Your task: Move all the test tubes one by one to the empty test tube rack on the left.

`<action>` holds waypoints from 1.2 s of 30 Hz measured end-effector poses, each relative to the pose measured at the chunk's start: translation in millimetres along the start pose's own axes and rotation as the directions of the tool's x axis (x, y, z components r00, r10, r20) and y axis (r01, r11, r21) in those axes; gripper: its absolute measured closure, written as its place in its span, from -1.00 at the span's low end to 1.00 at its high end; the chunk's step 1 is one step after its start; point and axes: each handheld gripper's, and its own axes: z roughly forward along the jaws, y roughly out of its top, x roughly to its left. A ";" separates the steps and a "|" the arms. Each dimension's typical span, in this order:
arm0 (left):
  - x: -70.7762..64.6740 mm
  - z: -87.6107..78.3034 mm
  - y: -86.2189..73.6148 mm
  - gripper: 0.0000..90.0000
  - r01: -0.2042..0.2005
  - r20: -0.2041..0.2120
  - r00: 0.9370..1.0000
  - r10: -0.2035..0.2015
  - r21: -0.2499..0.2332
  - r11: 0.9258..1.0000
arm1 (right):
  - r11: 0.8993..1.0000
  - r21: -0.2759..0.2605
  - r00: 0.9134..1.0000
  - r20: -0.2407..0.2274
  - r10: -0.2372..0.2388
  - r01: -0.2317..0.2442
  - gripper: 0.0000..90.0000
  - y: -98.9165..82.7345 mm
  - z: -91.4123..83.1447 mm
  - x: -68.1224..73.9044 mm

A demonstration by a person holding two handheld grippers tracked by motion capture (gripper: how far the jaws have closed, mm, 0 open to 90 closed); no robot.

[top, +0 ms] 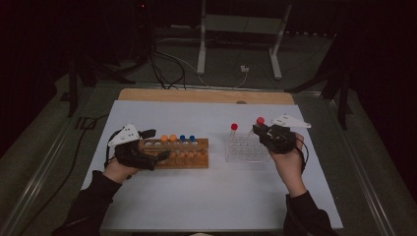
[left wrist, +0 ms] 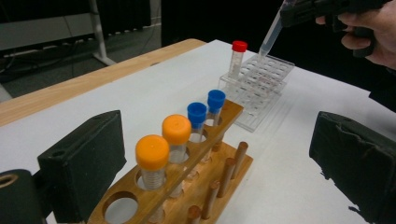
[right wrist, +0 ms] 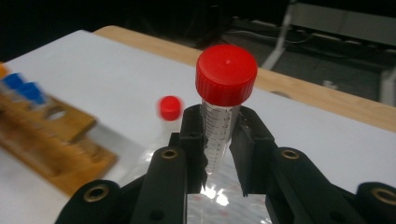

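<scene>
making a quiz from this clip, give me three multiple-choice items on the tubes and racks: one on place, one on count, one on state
1. Where does the red-capped tube that no gripper holds stand?
A. in the clear rack
B. in the wooden rack
C. flat on the table

2. How many capped tubes stand in the wooden rack?
A. two
B. four
C. six

3. What is the right gripper doing?
A. open over the table
B. shut on a red-capped tube
C. shut on a blue-capped tube

Key: 1 A, it stands upright at the clear rack's corner. 2 B, two orange caps and two blue caps show. 3 B, the jaws press the tube's sides, above the clear rack.
</scene>
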 end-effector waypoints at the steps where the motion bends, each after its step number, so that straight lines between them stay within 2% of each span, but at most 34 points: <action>1: -0.3 0.0 0.2 -0.90 -0.002 0.001 1.000 0.002 0.000 1.000 | 1.000 0.004 1.000 -0.015 -0.002 0.003 0.65 0.6 0.0 3.0; 7: -2.6 0.3 1.8 -0.90 -0.006 0.011 1.000 0.006 0.005 1.000 | 0.999 0.010 0.996 -0.089 -0.032 0.033 0.65 3.6 -1.1 22.1; 14: -5.8 1.0 3.5 -0.90 -0.012 0.021 1.000 0.012 0.006 1.000 | 0.997 0.027 0.982 -0.174 -0.069 0.075 0.65 2.9 2.4 46.3; 21: -10.8 1.7 5.8 -0.89 -0.019 0.039 0.999 0.019 0.006 1.000 | 0.991 0.053 0.964 -0.244 -0.107 0.123 0.65 -3.4 10.9 69.5; 23: -13.0 2.6 6.5 -0.89 -0.024 0.047 0.999 0.024 0.008 1.000 | 0.989 0.058 0.955 -0.273 -0.114 0.135 0.65 -5.9 13.6 75.0; 36: -30.2 12.0 10.0 -0.88 -0.042 0.119 0.992 0.040 0.016 0.999 | 0.974 0.089 0.920 -0.354 -0.166 0.210 0.65 -16.8 23.8 106.4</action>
